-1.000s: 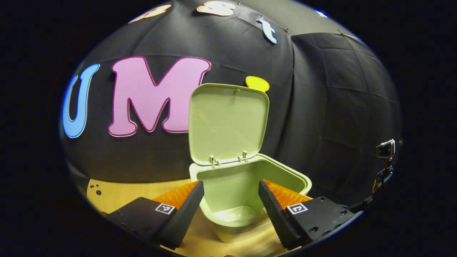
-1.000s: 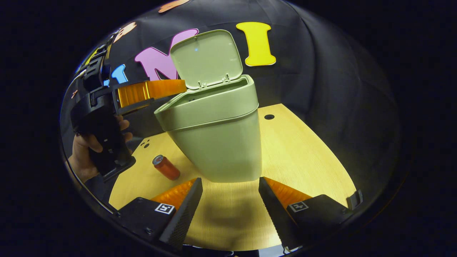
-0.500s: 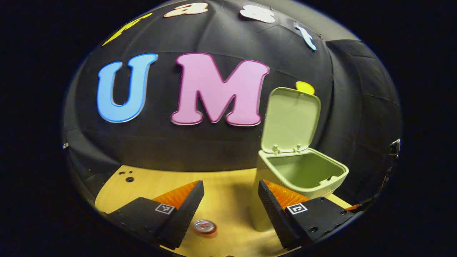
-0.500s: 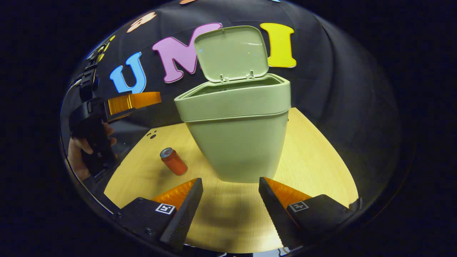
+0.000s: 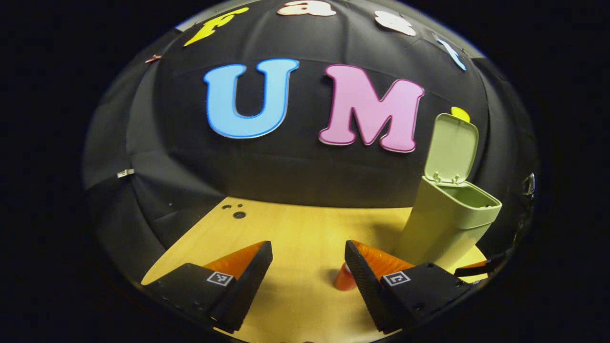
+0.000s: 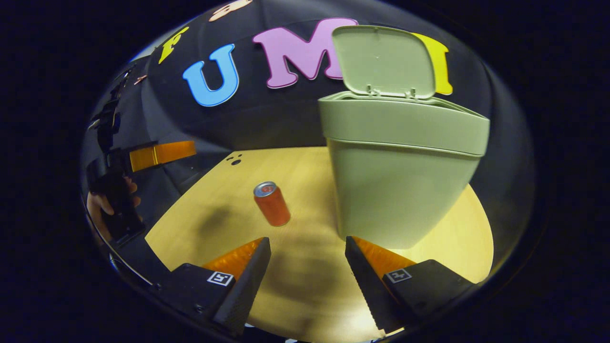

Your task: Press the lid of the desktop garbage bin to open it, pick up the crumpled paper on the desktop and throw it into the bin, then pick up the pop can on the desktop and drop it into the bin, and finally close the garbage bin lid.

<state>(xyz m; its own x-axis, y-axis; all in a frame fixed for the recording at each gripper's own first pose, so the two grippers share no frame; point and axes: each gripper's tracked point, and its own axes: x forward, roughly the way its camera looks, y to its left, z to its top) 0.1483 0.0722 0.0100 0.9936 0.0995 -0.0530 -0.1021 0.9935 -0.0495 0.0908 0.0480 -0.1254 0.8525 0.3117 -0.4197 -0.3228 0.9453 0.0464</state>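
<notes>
The pale green bin (image 6: 400,176) stands on the wooden desktop (image 6: 305,166) with its lid (image 6: 383,59) raised upright. An orange pop can (image 6: 271,203) stands upright to the left of the bin. My right gripper (image 6: 307,274) is open over bare wood, nearer than the can and the bin. In the left gripper view the bin (image 5: 445,224) is at the right, its lid (image 5: 450,147) up. My left gripper (image 5: 307,276) is open, and the can (image 5: 344,277) is partly hidden behind its right finger. The left gripper (image 6: 143,159) also appears at far left of the right gripper view, held by a hand (image 6: 100,209).
The desktop (image 5: 295,228) has small holes (image 5: 236,213) near its far left corner. Black cloth walls the booth behind and at both sides. Bare wood lies left of the can.
Over the last second my left gripper has drawn back from above the bin and swung left and lower, toward the can. The right gripper view has shifted left, so the bin now sits at its right.
</notes>
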